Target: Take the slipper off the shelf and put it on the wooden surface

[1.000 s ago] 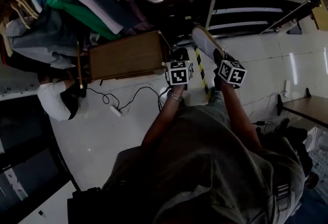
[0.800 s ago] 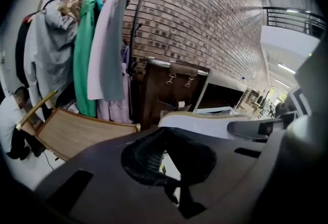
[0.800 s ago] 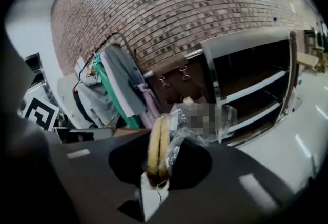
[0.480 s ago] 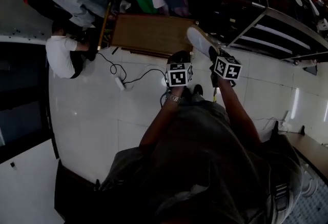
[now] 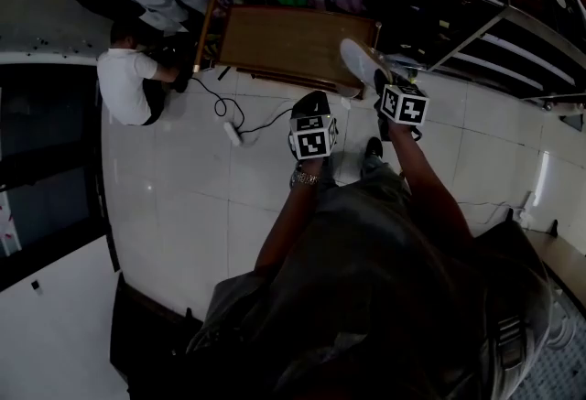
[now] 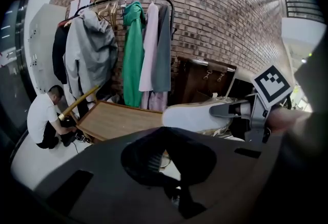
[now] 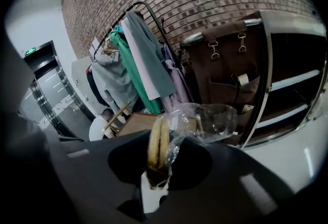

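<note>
With the right claw (image 5: pixel 382 81) pinched nearly closed on the pale, plastic-wrapped slipper (image 5: pixel 359 61), lower it flat onto the brown wooden counter (image 5: pixel 284 46).

Near the frame's centre, black left gripper (image 5: pixel 314 103) and right gripper (image 5: pixel 382 82) each bear a black-and-white marker cube (image 5: pixel 312 136); metal wristwatch (image 5: pixel 309 177); below, seemingly a dark grey short-sleeved shirt (image 5: pixel 385 279).

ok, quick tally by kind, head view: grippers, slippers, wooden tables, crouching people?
grippers: 2 (left gripper, right gripper)
slipper: 1
wooden table: 1
crouching person: 1
total: 5
</note>
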